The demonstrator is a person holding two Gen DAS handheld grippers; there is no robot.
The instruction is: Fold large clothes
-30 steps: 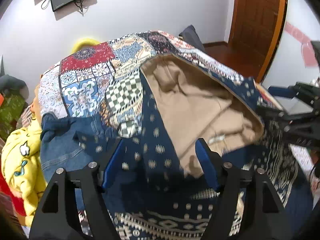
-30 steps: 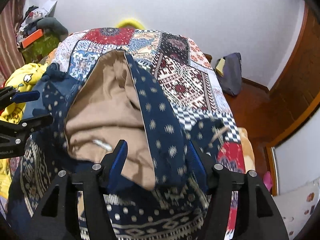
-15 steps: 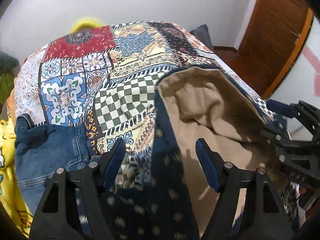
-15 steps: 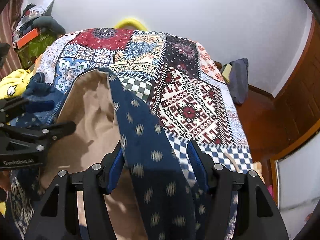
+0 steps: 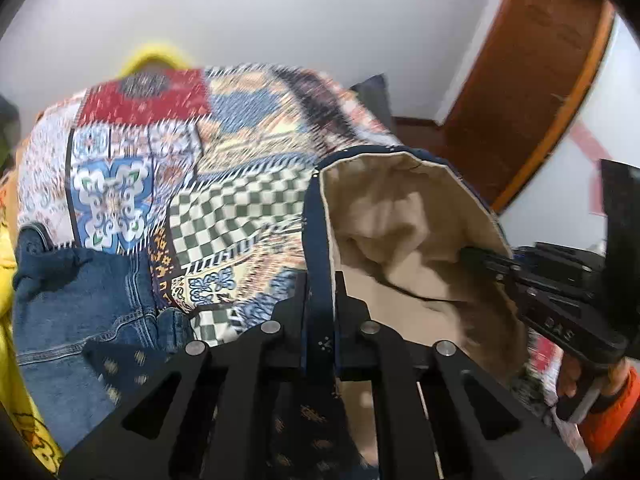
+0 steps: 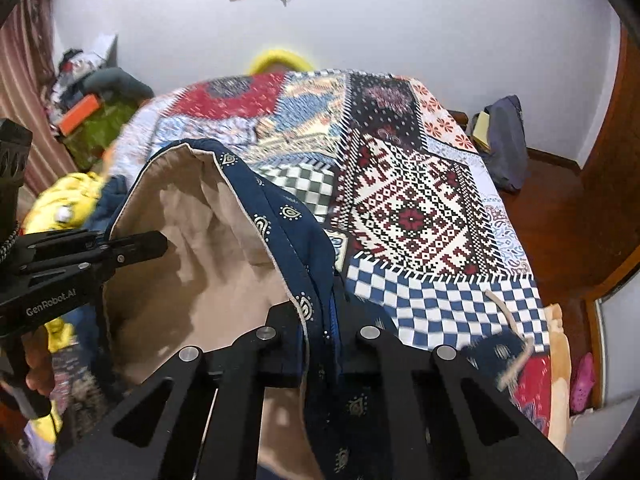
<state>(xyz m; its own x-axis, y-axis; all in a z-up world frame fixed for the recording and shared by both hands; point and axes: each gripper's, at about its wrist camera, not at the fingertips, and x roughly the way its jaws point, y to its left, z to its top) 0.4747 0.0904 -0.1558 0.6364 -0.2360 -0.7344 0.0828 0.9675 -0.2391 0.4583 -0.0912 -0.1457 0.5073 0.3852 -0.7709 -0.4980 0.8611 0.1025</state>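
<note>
A large navy patterned garment [image 5: 316, 240] with a tan lining [image 5: 404, 236] hangs raised over the patchwork-covered bed [image 5: 224, 208]. My left gripper [image 5: 320, 300] is shut on its navy edge. My right gripper [image 6: 320, 304] is shut on the opposite navy edge [image 6: 280, 216], with the tan lining [image 6: 200, 252] open between the two. The right gripper also shows at the right of the left wrist view [image 5: 532, 288], and the left gripper at the left of the right wrist view [image 6: 92, 260].
Blue jeans [image 5: 80, 304] and a yellow garment [image 5: 8, 320] lie at the bed's left side. A dark bag [image 6: 504, 144] sits on the floor by the wall. A wooden door [image 5: 532, 80] stands at the right. Clutter [image 6: 92, 108] is piled in the left corner.
Both grippers have closed on the garment's navy edges and lifted it off the bed. The garment now hangs open between them, and more of the bedspread shows.
</note>
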